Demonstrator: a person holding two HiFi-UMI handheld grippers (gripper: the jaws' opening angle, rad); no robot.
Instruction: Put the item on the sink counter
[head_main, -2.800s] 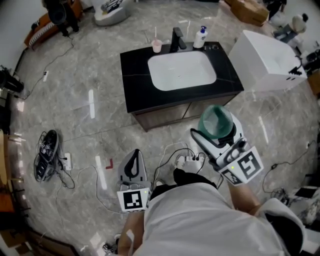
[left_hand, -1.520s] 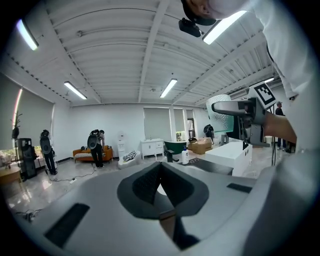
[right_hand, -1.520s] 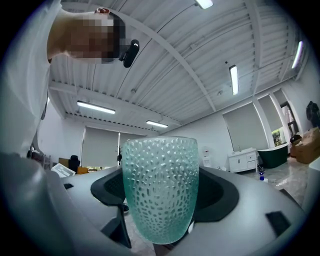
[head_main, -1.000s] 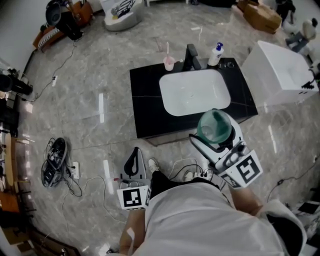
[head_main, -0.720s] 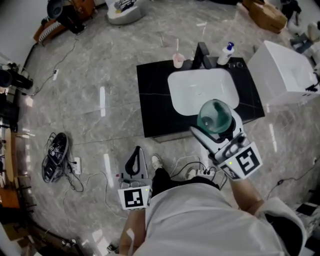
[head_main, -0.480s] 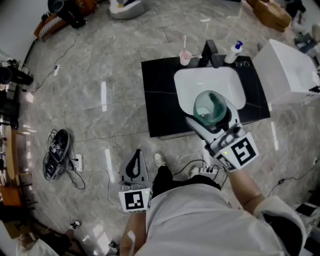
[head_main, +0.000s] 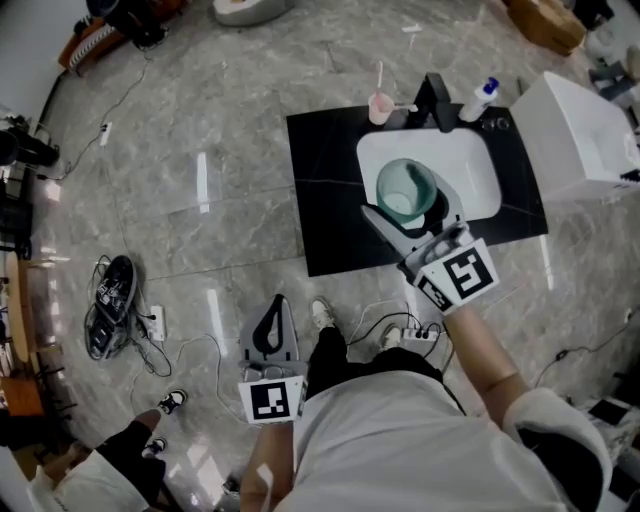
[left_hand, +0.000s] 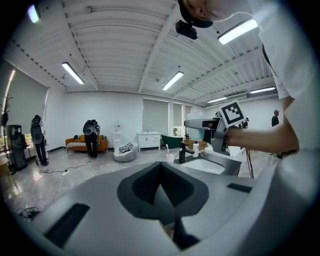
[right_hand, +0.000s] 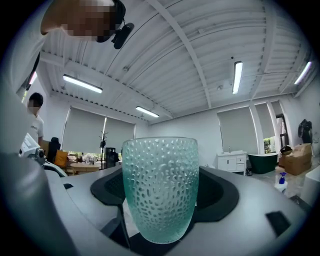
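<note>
A dimpled green glass cup (head_main: 403, 187) (right_hand: 160, 187) stands upright between the jaws of my right gripper (head_main: 413, 207) (right_hand: 160, 202), which is shut on it. In the head view the cup hangs over the left part of the white basin (head_main: 475, 172), which is set in the black sink counter (head_main: 325, 195). My left gripper (head_main: 270, 328) (left_hand: 161, 181) is low at my left side, shut and empty, away from the counter. From the left gripper view the sink (left_hand: 212, 165) lies ahead to the right.
At the counter's back edge stand a pink cup (head_main: 381, 105), a black faucet (head_main: 437, 98) and a soap bottle (head_main: 481, 96). A white tub (head_main: 590, 125) sits right of the counter. A power strip with cables (head_main: 412, 336) and dark shoes (head_main: 112, 300) lie on the floor. Another person's legs (head_main: 135, 455) are at the lower left.
The person has stepped up to the sink. My right gripper has carried the cup forward, from in front of the cabinet to over the basin. The left gripper stays low.
</note>
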